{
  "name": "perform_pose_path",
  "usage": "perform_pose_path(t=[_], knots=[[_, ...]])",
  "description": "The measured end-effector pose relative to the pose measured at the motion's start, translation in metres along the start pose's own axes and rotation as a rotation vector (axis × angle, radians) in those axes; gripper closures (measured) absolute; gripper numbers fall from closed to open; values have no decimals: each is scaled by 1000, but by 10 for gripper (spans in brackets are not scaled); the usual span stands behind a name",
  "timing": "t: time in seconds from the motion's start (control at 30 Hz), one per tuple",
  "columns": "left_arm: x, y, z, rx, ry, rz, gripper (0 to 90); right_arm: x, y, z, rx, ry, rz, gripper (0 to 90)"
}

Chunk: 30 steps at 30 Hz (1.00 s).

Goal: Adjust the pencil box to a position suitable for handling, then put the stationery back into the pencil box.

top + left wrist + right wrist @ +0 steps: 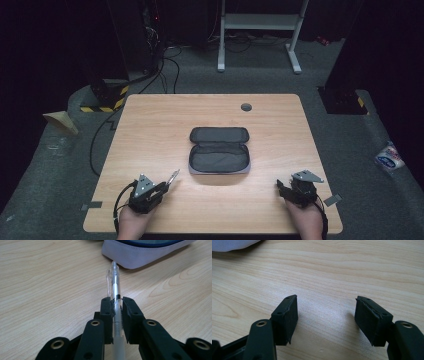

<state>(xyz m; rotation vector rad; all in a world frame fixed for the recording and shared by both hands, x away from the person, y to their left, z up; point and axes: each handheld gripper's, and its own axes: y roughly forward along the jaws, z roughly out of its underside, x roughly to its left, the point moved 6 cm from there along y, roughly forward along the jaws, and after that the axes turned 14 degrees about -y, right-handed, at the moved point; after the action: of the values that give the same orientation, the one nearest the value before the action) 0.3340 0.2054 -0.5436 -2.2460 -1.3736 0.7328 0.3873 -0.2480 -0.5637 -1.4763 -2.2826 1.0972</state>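
Note:
An open grey pencil case (219,150) lies flat in the middle of the wooden table (150,125). My left gripper (165,186) rests near the front left, shut on a clear plastic pen (173,176) that points toward the case's near left corner. In the left gripper view the black jaws (116,305) clamp the pen (113,282) at its barrel, and its tip almost reaches the case's pale edge (140,253). My right gripper (281,188) sits at the front right, open. The right gripper (325,311) has only bare wood between its pads, with a corner of the case (232,245) far off.
A round grey grommet (246,106) sits in the tabletop behind the case. Beyond the table stand a white metal frame (260,22) and cables on the dark floor. A plastic packet (390,157) lies on the floor at the right.

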Motion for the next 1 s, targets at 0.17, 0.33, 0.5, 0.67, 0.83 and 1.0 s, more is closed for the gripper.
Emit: perform_pose_path(t=[0.17,0.33,0.5,0.67,0.83,1.0], knots=[[-2,-1,-2,-9,9,5,791,0,0,0,-2,1,0,349],[-4,-2,-3,-19,6,11,791,0,0,0,1,-2,3,349],[-3,-5,-6,-30,16,11,791,0,0,0,-2,1,0,349],[-4,-5,-7,-33,11,25,791,0,0,0,0,1,-1,349],[-7,-7,-12,-46,17,34,791,0,0,0,0,4,-4,350],[-10,-7,-20,-55,32,46,791,-1,0,0,-4,2,-4,351]])
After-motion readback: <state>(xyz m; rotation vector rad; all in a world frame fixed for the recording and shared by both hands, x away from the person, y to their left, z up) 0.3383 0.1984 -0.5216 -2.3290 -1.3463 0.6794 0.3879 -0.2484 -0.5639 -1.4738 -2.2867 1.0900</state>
